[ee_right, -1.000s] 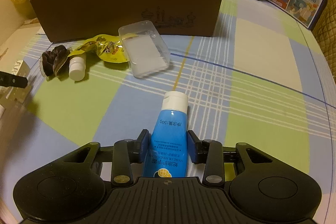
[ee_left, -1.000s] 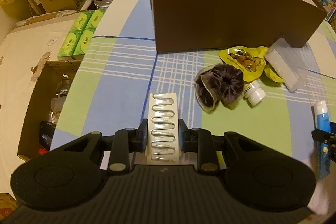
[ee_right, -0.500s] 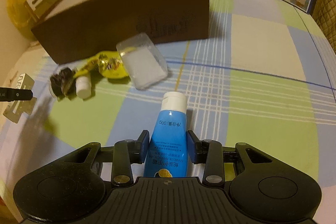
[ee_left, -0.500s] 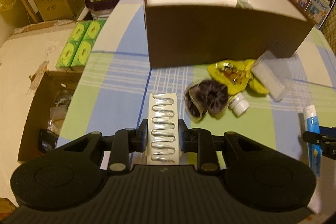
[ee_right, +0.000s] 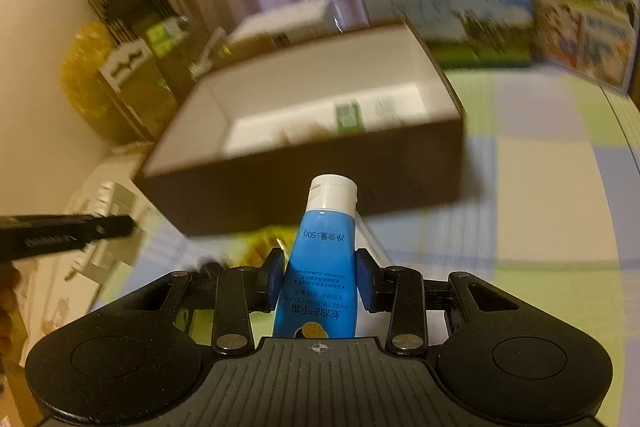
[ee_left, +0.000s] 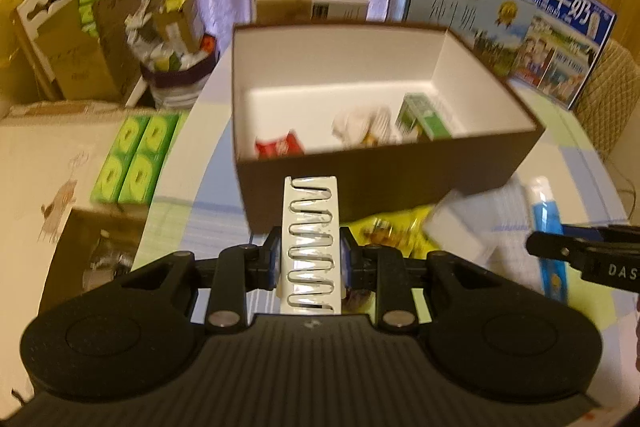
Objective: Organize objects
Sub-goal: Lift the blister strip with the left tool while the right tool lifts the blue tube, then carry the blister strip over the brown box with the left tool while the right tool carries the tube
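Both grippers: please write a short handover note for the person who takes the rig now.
Left gripper: shut on the white card of clips, held in the air before the brown box.
Right gripper: shut on the blue tube, cap forward, also short of the box.
Done: a red packet, a white bundle and a green carton lie in the box.
Left: put in both held things, then the yellow pouch and clear case on the table.

a checked tablecloth (ee_left: 216, 211) carries the brown box (ee_left: 400, 179), a yellow packet (ee_left: 394, 229) and milk cartons (ee_left: 560, 39).
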A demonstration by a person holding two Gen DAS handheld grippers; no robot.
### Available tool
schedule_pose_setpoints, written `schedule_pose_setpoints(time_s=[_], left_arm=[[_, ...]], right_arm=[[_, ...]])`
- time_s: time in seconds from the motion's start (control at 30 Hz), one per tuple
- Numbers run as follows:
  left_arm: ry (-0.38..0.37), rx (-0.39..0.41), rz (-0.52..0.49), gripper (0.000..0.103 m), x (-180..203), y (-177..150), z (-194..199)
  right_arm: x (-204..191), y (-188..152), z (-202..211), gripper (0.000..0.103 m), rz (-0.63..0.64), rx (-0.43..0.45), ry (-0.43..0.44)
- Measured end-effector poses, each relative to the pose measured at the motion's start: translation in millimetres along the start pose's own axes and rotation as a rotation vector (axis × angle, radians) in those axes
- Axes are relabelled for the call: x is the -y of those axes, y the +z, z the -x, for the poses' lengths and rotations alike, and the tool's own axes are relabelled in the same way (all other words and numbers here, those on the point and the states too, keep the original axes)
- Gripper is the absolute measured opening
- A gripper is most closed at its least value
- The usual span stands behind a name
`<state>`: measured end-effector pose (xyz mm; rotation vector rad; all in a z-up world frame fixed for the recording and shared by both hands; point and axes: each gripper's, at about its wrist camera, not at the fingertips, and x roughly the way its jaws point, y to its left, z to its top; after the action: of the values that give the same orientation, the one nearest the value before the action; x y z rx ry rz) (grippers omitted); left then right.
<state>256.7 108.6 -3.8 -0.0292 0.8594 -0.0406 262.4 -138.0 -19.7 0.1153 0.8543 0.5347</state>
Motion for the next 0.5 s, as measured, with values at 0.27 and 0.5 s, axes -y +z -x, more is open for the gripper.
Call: schedule_pose_setpoints(time_s=[0.27,0.5], left_arm=[[-0.014,0.078,-0.016,0.023,10.9,39.0,-1.7],[-0.014,0.122,-0.016,0.024,14.8,72.0,-10.5]], right_arm=[[-25.2,49.7,-10.7,0.035,0.037,0.082,0.081],[-33.8,89.6,-27.6,0.035,0.051,0.133,0.122]])
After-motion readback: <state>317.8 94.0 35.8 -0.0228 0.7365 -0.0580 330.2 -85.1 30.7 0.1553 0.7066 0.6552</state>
